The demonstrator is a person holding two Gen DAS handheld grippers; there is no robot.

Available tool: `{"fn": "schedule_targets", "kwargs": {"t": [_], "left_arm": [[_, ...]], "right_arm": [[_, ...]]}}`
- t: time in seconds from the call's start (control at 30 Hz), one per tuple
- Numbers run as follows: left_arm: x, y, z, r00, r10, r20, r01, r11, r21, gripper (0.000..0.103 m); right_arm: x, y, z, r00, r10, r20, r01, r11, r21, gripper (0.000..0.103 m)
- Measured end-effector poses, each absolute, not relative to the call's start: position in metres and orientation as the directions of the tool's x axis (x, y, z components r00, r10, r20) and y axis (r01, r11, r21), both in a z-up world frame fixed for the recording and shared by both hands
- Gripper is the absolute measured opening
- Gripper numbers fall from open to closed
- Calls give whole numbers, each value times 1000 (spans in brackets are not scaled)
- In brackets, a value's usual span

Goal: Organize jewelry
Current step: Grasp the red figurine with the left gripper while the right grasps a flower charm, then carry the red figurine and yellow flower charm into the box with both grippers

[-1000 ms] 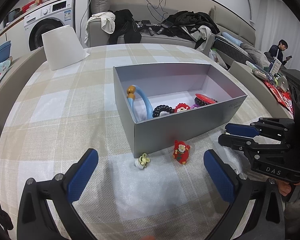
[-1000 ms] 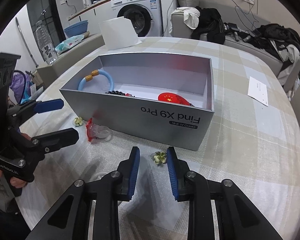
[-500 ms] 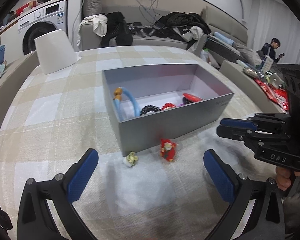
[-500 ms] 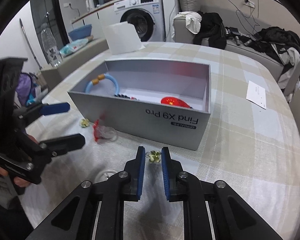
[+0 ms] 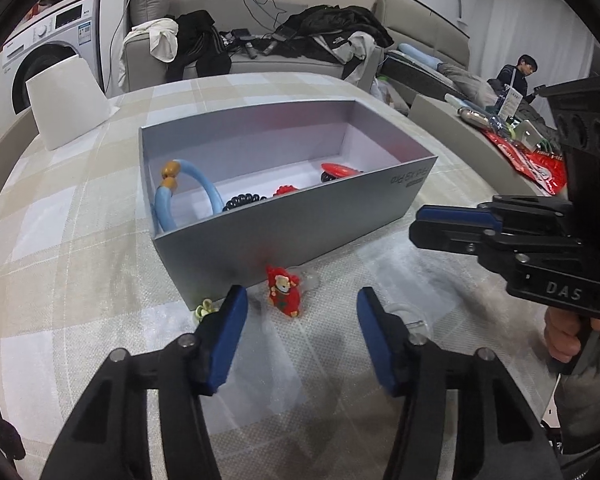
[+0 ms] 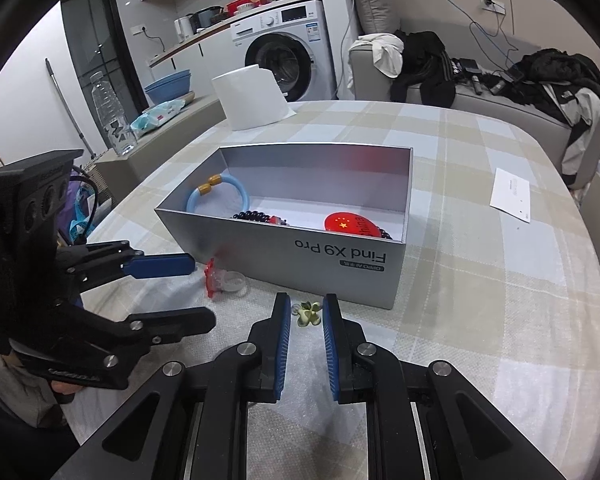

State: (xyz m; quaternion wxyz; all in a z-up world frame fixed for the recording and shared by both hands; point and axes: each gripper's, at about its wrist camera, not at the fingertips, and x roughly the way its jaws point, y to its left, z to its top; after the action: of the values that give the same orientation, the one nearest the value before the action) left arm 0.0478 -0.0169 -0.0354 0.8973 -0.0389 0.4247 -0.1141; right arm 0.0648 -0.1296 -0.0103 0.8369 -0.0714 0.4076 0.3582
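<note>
The left tongs (image 5: 300,312) are closing: a second ago their blue-padded fingers stood at full spread, and now they have come in about halfway. Between them, just ahead of the tips, lies the small red figurine charm on a clear plastic ring (image 5: 285,290), resting on the checked beige cloth of the surface (image 5: 80,240), close against the near wall of the open grey cardboard box (image 5: 292,224). The pads do not yet touch the charm, so nothing is gripped there so far. Just outside the left finger of these tongs lies a small pale-green flower clip (image 5: 205,309), untouched.

The right tongs (image 6: 306,316) have narrowed as well, from a modest gap to nearly clenched, and now hold steady. A second pale-green flower clip (image 6: 309,313) sits between their fingertips. The gap looks about as wide as the clip, and the pads seem to press its petals, so it is probably pinched, though it is not lifted from the cloth.

Inside the box, beyond both tongs, already lie a light-blue bangle with amber beads (image 5: 188,196), a black coiled hair tie (image 5: 242,201) and a red oval badge (image 6: 350,224).

Judging from this, both hands are at the pick-up step together: the right one has likely secured its clip, and the left needs to finish closing on the red charm before either piece can go over the near wall into the box. The green clip beside the left tongs would remain for later.
</note>
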Motion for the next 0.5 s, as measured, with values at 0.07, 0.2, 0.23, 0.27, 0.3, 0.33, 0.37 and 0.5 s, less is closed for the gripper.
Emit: {"fn": "schedule_targets", "kwargs": {"t": [0.07, 0.2, 0.23, 0.27, 0.3, 0.33, 0.37, 0.5], "left_arm": [[51, -18, -37, 604, -233, -762, 167, 972, -164, 43], [54, -20, -38, 603, -212, -770, 157, 977, -146, 33], [54, -20, -38, 603, -202, -772, 153, 979, -137, 29], [54, -20, -38, 604, -194, -773, 149, 980, -130, 18], [53, -20, -38, 602, -198, -774, 151, 980, -133, 14], [52, -19, -38, 601, -203, -773, 152, 979, -139, 14], [51, -19, -38, 605, -201, -770, 152, 979, -136, 14], [48, -17, -34, 619, -209, -757, 161, 977, -139, 14]], "right_arm": [[66, -133, -10, 411, 542, -733, -656, 734, 176, 15], [66, -134, -9, 413, 543, -731, -653, 736, 178, 15], [65, -134, -8, 414, 544, -730, -653, 736, 178, 15], [65, -134, -8, 414, 544, -730, -653, 736, 178, 15], [65, -133, -8, 415, 543, -730, -653, 736, 176, 15], [65, -133, -8, 416, 543, -729, -653, 737, 176, 15], [65, -133, -8, 417, 543, -729, -653, 737, 175, 15], [63, -133, -7, 419, 544, -727, -655, 736, 172, 15]]}}
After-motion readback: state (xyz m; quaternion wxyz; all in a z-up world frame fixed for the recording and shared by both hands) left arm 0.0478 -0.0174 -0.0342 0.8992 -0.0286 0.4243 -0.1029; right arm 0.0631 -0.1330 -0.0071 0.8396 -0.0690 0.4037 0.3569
